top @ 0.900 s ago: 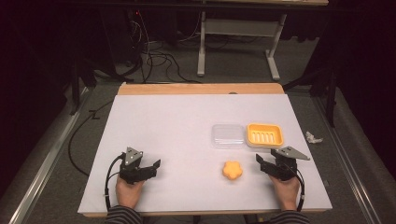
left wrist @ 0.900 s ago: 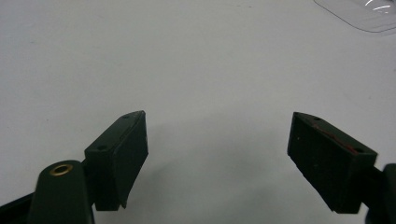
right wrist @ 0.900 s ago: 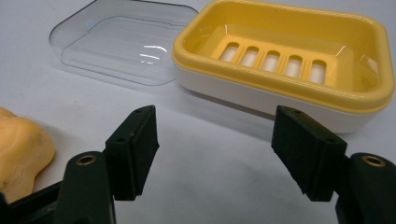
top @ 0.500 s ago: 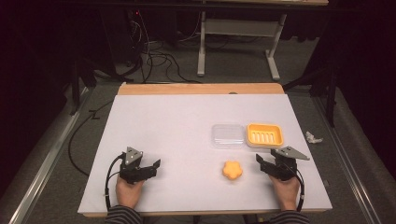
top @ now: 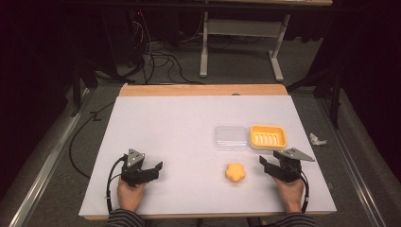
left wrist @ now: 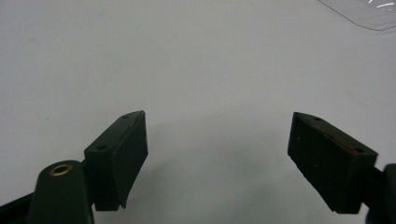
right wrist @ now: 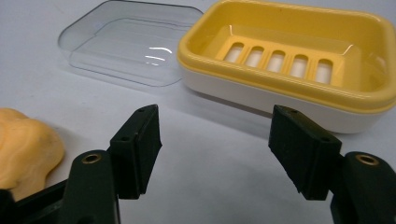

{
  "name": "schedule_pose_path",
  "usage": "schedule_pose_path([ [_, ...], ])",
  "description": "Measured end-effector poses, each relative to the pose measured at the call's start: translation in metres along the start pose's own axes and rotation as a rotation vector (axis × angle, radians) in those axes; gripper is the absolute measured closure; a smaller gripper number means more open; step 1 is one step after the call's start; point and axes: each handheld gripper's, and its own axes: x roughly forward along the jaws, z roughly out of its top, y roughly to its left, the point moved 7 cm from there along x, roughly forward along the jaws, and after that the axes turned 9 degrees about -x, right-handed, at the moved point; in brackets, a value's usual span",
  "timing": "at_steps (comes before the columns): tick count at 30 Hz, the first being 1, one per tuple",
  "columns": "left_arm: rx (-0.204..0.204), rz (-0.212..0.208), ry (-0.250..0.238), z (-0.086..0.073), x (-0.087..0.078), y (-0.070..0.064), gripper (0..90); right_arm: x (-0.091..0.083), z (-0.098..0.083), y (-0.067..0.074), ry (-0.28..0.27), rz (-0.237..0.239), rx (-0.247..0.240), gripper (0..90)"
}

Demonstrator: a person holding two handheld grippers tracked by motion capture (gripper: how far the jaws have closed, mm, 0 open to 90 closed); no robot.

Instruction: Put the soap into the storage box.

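An orange flower-shaped soap [top: 235, 172] lies on the white table [top: 179, 123], right of centre near the front. Behind it stand a clear plastic lid [top: 230, 137] and a yellow soap dish [top: 268, 136], side by side. My right gripper [top: 263, 163] rests just right of the soap, open and empty. In the right gripper view its jaws [right wrist: 215, 140] face the dish [right wrist: 289, 56] and lid [right wrist: 126, 42], with the soap [right wrist: 25, 144] at the left. My left gripper [top: 158, 169] sits at the front left, open over bare table [left wrist: 217, 154]; a lid corner [left wrist: 369, 11] shows far off.
A wooden strip [top: 203, 90] runs along the table's far edge. A crumpled scrap of paper [top: 316, 139] lies on the floor right of the table. Cables [top: 156, 56] and a desk frame [top: 236, 47] are on the floor beyond.
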Motion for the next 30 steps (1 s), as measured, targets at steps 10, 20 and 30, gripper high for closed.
schedule_pose_path([
  [10, 0.001, 0.008, 0.003, 0.0, 0.0, 0.001, 19.8, -0.007, 0.004, 0.009, -0.016, 0.039, 0.025, 33.0],
  [20, 0.001, 0.01, 0.001, 0.0, 0.0, 0.001, 20.0, -0.005, 0.007, 0.027, -0.011, 0.07, 0.009, 33.8],
  [30, 0.001, 0.011, 0.002, 0.0, 0.0, 0.001, 20.0, -0.011, 0.009, 0.037, -0.018, 0.063, 0.014, 33.2],
])
